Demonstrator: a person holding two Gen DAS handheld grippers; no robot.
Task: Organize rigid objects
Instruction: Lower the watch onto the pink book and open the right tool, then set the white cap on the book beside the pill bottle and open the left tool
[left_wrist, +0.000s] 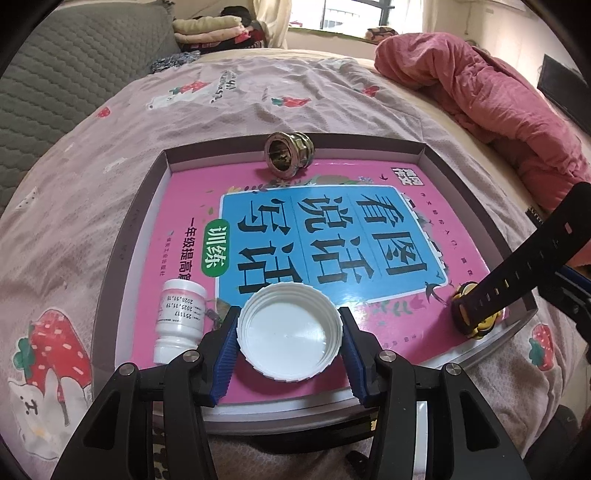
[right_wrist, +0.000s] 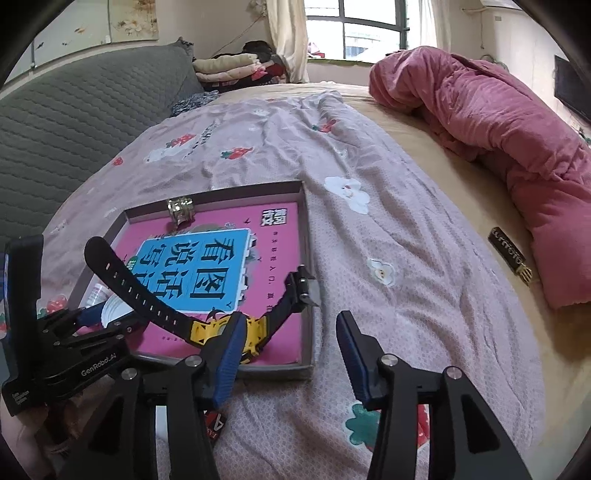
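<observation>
I hold the left tongs (left_wrist: 290, 334) clamped on the white cap (left_wrist: 290, 330), low over the near edge of the box lid (left_wrist: 476, 173) on the bed. The right tongs (right_wrist: 290, 339) are released; the yellow watch (right_wrist: 225, 330) lies inside the box lid, behind their left finger. Next move, as I judge it: set the cap down beside the pill bottle (left_wrist: 181, 319), just left of the left tongs.

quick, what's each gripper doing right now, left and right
Left gripper: closed on the white cap, over the tray.
Right gripper: open, holding nothing; the watch lies in the tray.
</observation>
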